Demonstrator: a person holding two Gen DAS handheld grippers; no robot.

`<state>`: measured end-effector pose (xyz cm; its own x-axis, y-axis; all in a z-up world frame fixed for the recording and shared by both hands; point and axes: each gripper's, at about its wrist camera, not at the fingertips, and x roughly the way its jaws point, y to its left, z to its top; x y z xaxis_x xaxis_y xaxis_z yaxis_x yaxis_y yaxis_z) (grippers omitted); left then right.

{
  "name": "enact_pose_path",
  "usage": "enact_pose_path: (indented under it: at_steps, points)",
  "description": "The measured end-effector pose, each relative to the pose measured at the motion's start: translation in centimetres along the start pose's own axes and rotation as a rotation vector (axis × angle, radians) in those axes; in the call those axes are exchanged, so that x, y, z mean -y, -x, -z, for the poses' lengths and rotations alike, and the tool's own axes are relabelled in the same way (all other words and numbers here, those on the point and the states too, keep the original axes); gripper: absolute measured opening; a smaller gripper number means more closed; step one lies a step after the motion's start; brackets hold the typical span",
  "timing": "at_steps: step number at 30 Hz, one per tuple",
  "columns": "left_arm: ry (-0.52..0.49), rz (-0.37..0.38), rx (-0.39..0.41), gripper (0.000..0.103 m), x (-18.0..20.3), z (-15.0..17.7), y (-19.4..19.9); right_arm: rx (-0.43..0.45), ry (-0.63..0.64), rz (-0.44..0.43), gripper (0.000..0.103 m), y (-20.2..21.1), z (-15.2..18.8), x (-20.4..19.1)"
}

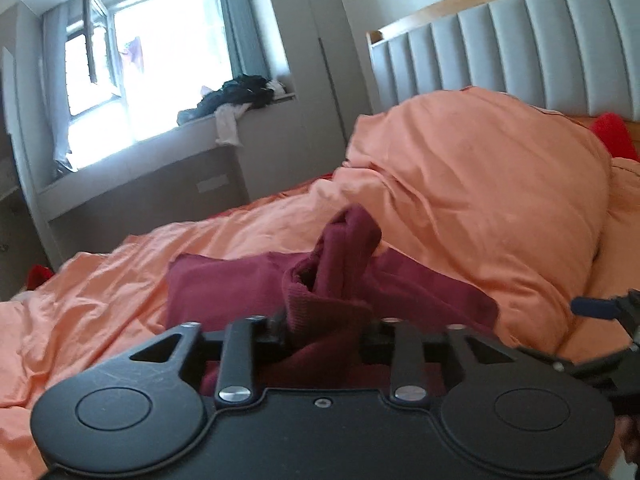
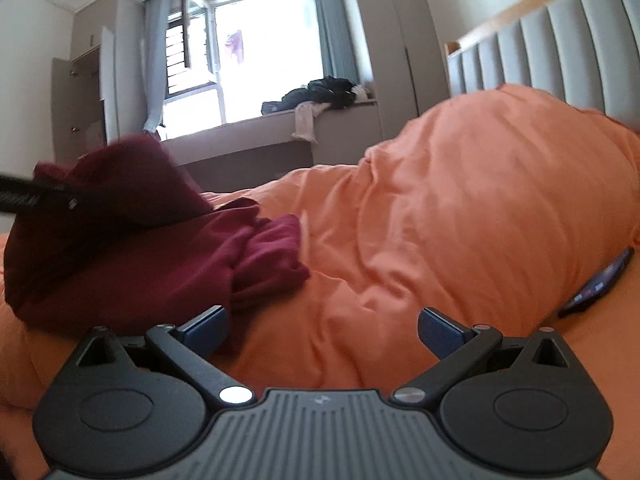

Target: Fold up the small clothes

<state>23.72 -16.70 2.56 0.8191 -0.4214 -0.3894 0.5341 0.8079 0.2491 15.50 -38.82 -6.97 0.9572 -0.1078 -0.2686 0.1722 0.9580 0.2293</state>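
Observation:
A dark red garment [image 1: 248,284] lies on the orange duvet [image 1: 480,184]. My left gripper [image 1: 324,320] is shut on a bunched ribbed edge of it and lifts that part up. In the right wrist view the same garment [image 2: 132,264] lies at the left, with the left gripper's black arm [image 2: 36,198] pinching its raised part. My right gripper [image 2: 322,330] is open and empty, low over the duvet [image 2: 460,208], its blue left pad [image 2: 206,330] next to the garment's edge.
A grey padded headboard [image 1: 520,48] stands behind a big duvet mound. A dark phone [image 2: 600,284] lies on the bed at the right. A window ledge [image 2: 280,120] with piled dark clothes is beyond the bed. A red item [image 1: 612,132] lies near the headboard.

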Motion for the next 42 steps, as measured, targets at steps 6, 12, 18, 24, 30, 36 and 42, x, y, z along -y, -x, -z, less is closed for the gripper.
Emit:
enact_pose_path:
  at_steps: [6,12,18,24,30,36,42]
  points:
    - [-0.005,0.031,0.012,0.057,0.6,0.7,1.5,0.016,-0.055,0.016,0.103,-0.1,-0.7,1.5]
    - [-0.100,-0.028,0.028,0.055,2.2,1.5,2.7,0.035,-0.034,-0.019,0.103,0.4,-0.9,1.5]
    - [-0.120,-0.068,-0.001,0.033,3.1,1.9,2.1,0.084,-0.109,-0.108,0.103,-0.4,-3.4,2.8]
    - [-0.048,-0.082,0.008,0.025,2.8,2.5,2.3,0.042,-0.260,-0.291,0.103,-1.9,-4.1,4.4]
    - [-0.007,-0.077,0.016,0.024,2.4,2.8,2.4,0.018,-0.152,-0.425,0.097,-4.9,-6.8,1.6]
    - [-0.007,-0.077,0.005,0.024,2.5,3.0,2.2,-0.060,-0.130,-0.524,0.081,-10.3,-9.8,-0.9]
    - [0.002,-0.084,0.002,0.023,2.6,2.8,2.2,-0.213,-0.132,-0.560,0.039,-15.6,-10.6,-2.9]
